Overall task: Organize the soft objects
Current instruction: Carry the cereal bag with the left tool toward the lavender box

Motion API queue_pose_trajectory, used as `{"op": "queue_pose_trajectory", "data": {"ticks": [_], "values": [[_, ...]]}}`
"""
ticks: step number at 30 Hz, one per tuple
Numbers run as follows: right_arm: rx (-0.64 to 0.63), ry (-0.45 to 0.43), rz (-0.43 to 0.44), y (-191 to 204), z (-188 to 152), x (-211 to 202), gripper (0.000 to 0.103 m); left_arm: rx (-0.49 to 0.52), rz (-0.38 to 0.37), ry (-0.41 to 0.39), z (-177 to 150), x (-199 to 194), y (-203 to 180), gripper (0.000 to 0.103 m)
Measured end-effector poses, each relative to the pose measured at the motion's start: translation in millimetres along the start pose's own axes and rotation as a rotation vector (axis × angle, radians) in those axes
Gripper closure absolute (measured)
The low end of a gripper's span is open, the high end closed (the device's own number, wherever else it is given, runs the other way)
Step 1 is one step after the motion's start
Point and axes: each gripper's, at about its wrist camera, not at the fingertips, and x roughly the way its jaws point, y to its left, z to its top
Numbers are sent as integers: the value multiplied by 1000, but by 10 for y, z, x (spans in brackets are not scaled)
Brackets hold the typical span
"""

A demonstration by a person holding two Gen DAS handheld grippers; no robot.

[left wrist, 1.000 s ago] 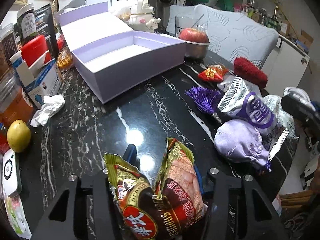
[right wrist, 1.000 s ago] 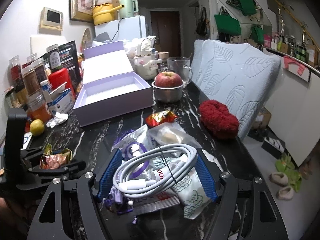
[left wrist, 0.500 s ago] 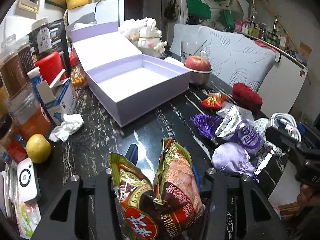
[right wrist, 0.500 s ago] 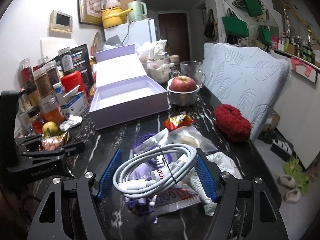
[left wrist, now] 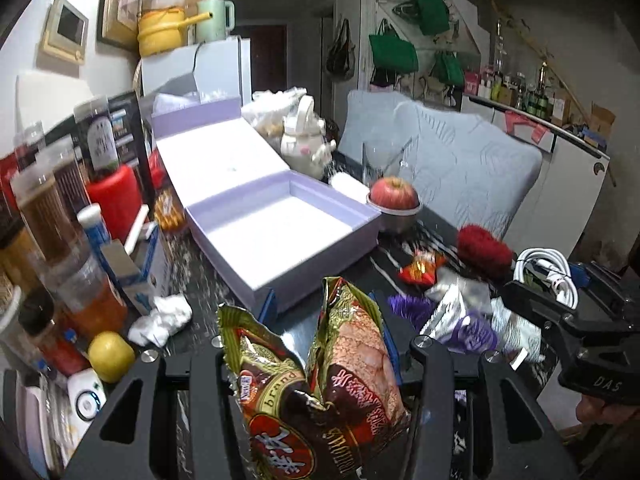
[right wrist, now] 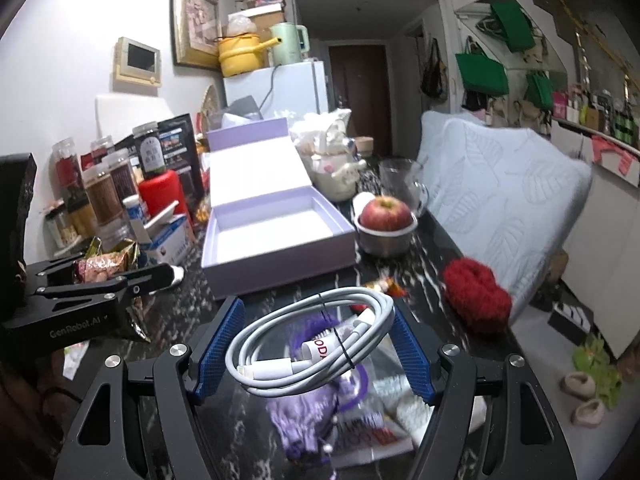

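Left claw [left wrist: 324, 320] grips snack packet [left wrist: 320, 380], right claw [right wrist: 316, 344] grips cable coil [right wrist: 312, 340] — both short of lavender box [right wrist: 280, 260]'s near wall.

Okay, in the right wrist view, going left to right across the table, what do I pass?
Left gripper holding the snack bag → open lavender box → apple in its metal bowl → red fuzzy scrunchie.
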Motion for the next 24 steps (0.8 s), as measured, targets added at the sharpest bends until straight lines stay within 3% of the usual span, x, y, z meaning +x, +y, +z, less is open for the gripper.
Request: {"op": "queue_pose_trajectory", "data": {"ticks": [11,24], "values": [[-60,-31,60,199,459,156,30,6,25,-96,407,-114,193,56],[-114,-49,89,313,1030,540,30,-9,46,-174,905,118,524,56]]}}
